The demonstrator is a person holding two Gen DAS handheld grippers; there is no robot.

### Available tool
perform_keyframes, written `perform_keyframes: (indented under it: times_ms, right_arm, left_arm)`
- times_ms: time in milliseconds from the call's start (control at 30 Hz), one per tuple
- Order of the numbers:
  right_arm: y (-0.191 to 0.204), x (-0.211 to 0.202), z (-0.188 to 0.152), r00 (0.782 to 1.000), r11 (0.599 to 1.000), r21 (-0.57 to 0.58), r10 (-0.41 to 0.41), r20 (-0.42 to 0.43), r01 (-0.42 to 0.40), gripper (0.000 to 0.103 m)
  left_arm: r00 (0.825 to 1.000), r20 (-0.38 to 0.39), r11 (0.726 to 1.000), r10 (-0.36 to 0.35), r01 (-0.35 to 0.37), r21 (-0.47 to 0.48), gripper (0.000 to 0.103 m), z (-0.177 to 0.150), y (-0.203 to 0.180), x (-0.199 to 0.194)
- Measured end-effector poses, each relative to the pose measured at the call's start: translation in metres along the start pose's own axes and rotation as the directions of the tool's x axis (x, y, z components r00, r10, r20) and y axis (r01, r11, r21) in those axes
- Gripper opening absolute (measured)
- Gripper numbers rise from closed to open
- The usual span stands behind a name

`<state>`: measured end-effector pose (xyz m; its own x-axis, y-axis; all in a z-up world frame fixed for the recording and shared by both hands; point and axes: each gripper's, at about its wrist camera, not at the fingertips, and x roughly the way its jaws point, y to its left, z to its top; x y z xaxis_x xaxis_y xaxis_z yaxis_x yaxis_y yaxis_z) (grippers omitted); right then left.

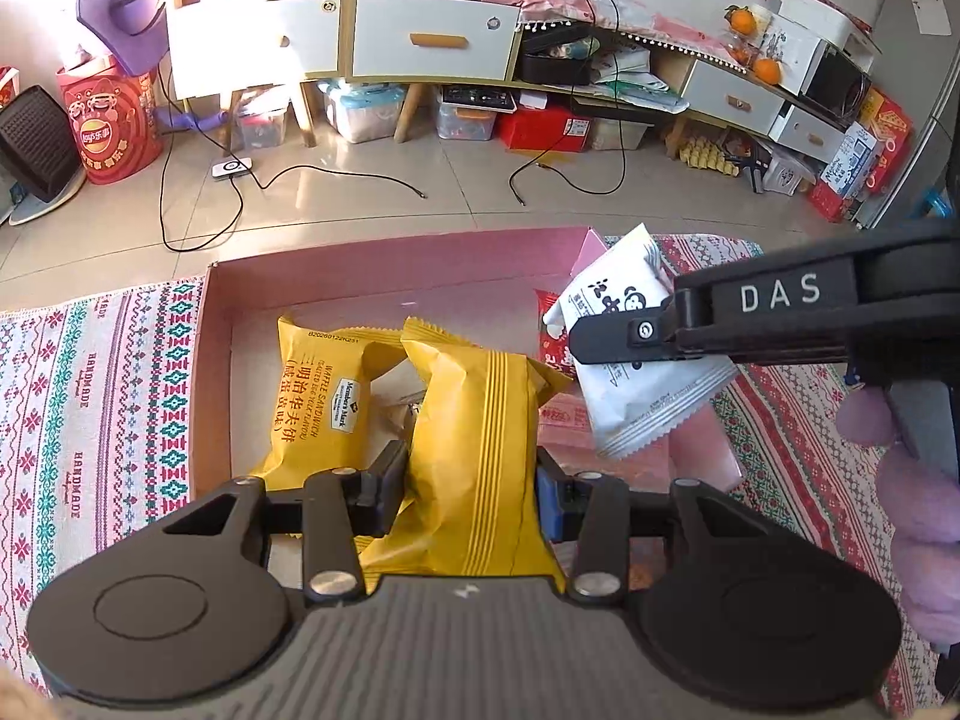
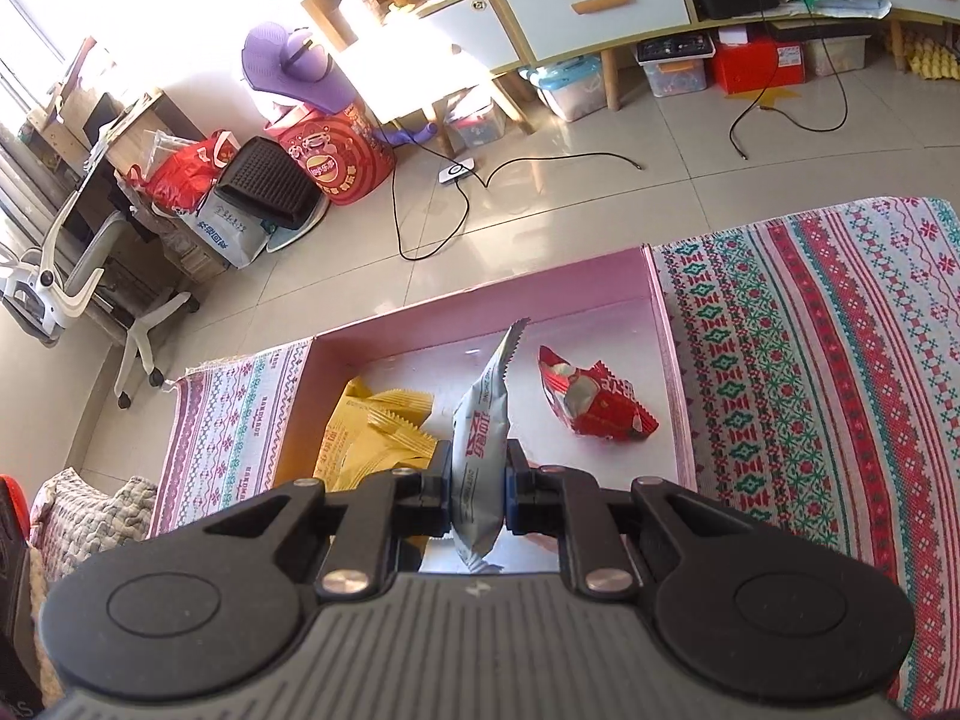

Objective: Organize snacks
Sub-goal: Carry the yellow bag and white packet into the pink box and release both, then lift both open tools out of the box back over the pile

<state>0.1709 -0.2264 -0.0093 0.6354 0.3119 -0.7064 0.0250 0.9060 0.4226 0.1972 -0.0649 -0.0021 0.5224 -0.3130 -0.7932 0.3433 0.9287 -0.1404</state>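
A yellow snack packet (image 1: pixel 480 450) is being gripped by the left tool (image 1: pixel 468 492) over the pink box (image 1: pixel 384 264). A white snack packet (image 2: pixel 480 450) is being clamped by the right tool (image 2: pixel 478 495) above that box, where another yellow packet (image 1: pixel 321 402) and a red packet (image 2: pixel 594 402) are lying.

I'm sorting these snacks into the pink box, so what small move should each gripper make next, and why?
Probably lower both and let go. The left gripper is clamped on a yellow packet and the right gripper on a white packet, both already above the pink box, where another yellow packet and a red packet lie.
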Motion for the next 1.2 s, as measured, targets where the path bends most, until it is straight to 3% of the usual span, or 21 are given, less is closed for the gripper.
perform_keyframes:
  times_ms: [333, 633, 700, 900, 967, 1200]
  right_arm:
    - [0.006, 0.020, 0.007, 0.996, 0.994, -0.064, -0.082, 0.030, 0.084, 0.014]
    - [0.006, 0.022, 0.015, 0.995, 0.994, -0.066, -0.089, 0.053, 0.092, 0.017]
    - [0.007, 0.020, 0.014, 0.994, 0.992, -0.074, -0.096, 0.054, 0.100, 0.020]
    - [0.003, 0.010, 0.013, 0.994, 0.994, -0.058, -0.092, 0.058, 0.095, 0.034]
    - [0.003, 0.006, 0.014, 0.994, 0.994, -0.055, -0.090, 0.061, 0.094, 0.045]
    - [0.003, -0.015, 0.009, 0.993, 0.994, -0.056, -0.088, 0.077, 0.092, 0.067]
  left_arm:
    - [1.000, 0.010, 0.999, 0.023, -0.022, -0.024, 0.050, 0.007, 0.007, 0.019]
    - [0.997, 0.044, 0.998, 0.058, -0.059, 0.004, 0.050, 0.015, 0.004, 0.024]
    - [0.998, 0.036, 0.998, 0.055, -0.055, 0.008, 0.051, 0.016, 0.004, 0.026]
    - [1.000, 0.009, 1.000, -0.001, 0.001, -0.011, 0.069, 0.012, 0.008, 0.021]
    - [1.000, 0.004, 1.000, -0.010, 0.010, -0.012, 0.072, 0.011, 0.008, 0.017]
    - [1.000, 0.026, 1.000, -0.014, 0.015, -0.019, 0.086, 0.005, 0.011, -0.006]
